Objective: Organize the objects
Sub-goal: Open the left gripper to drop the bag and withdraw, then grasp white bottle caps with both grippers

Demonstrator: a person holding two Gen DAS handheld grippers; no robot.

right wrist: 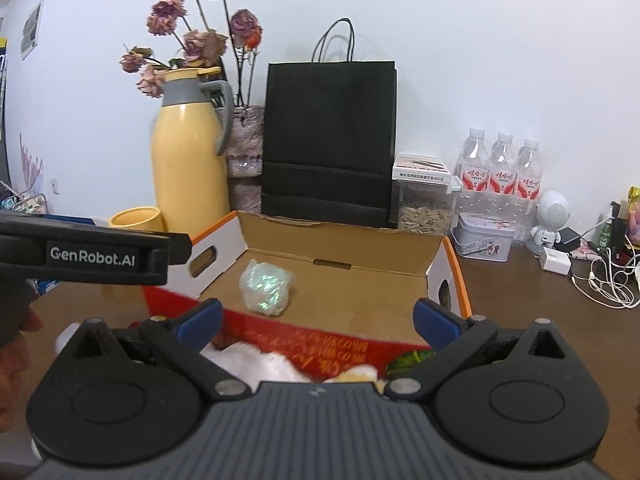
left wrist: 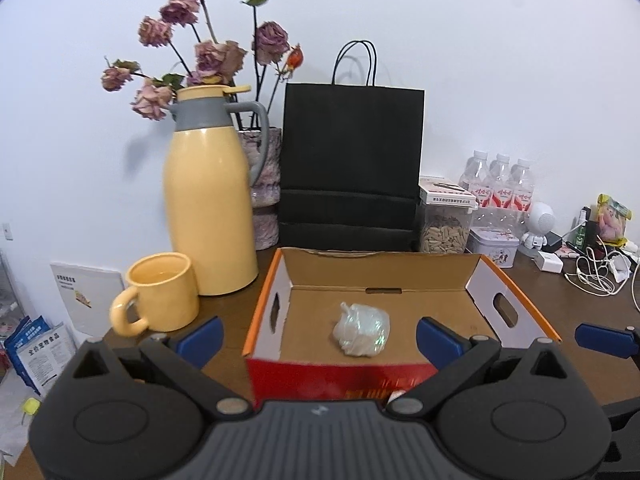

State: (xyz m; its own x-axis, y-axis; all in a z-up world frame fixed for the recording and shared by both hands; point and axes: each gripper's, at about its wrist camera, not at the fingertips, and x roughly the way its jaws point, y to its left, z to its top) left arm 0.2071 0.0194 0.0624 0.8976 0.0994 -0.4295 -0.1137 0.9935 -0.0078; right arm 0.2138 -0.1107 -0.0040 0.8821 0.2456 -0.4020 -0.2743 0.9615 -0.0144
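An open cardboard box with orange rims and a red front stands on the brown table. Inside it lies a small white bundle wrapped in shiny plastic. My left gripper hovers open just before the box's front wall, nothing between its blue-tipped fingers. My right gripper is open too, above the box's near edge. Under it, in front of the box, lie a white crumpled item and something green, both partly hidden. The left gripper's arm crosses the right wrist view at left.
A yellow thermos jug and yellow mug stand left of the box. Behind it are a black paper bag, a vase of dried roses, a seed jar, a tin, water bottles, a white figurine and cables.
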